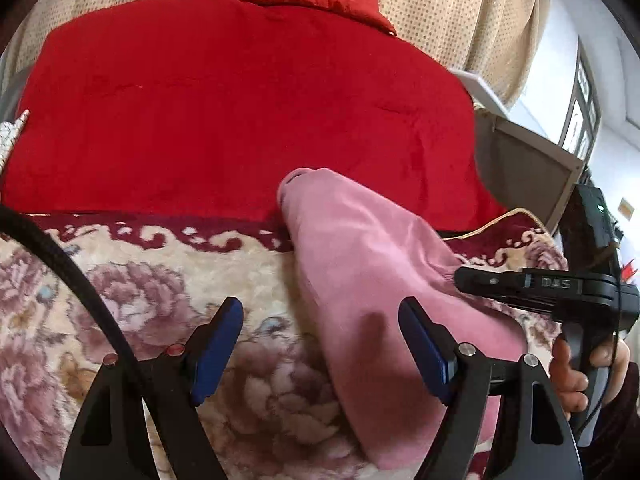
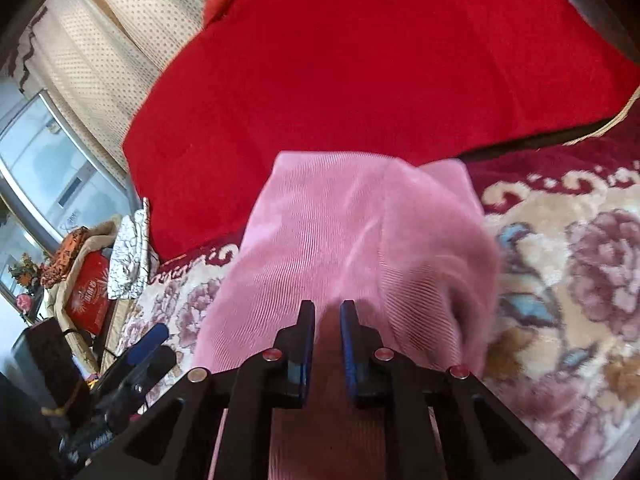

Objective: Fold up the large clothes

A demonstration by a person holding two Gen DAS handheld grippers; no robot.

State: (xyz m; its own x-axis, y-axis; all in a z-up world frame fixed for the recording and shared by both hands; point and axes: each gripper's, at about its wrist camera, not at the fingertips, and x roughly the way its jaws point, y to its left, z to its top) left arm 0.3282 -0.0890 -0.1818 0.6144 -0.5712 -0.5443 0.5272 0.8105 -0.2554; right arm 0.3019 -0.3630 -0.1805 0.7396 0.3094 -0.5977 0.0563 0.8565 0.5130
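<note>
Your right hand-held gripper (image 2: 327, 310) is pinching a fold of the pink garment (image 2: 352, 240), which drapes over the floral blanket (image 2: 560, 280) just short of the red bedspread (image 2: 360, 80). Your left hand-held gripper (image 1: 320, 312) is spread wide with nothing between its pads, the garment's edge beneath its right finger. A dotted curtain (image 1: 460, 8) hangs behind; boxes and bags (image 2: 88, 292) crowd the bedside.

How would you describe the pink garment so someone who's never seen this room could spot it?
Find the bed, half covered by a red blanket and nearer by a floral cream blanket. Across their boundary lies the pink garment, finely ribbed, one end pinched in the right gripper. It is the only plain pink cloth there.
</note>
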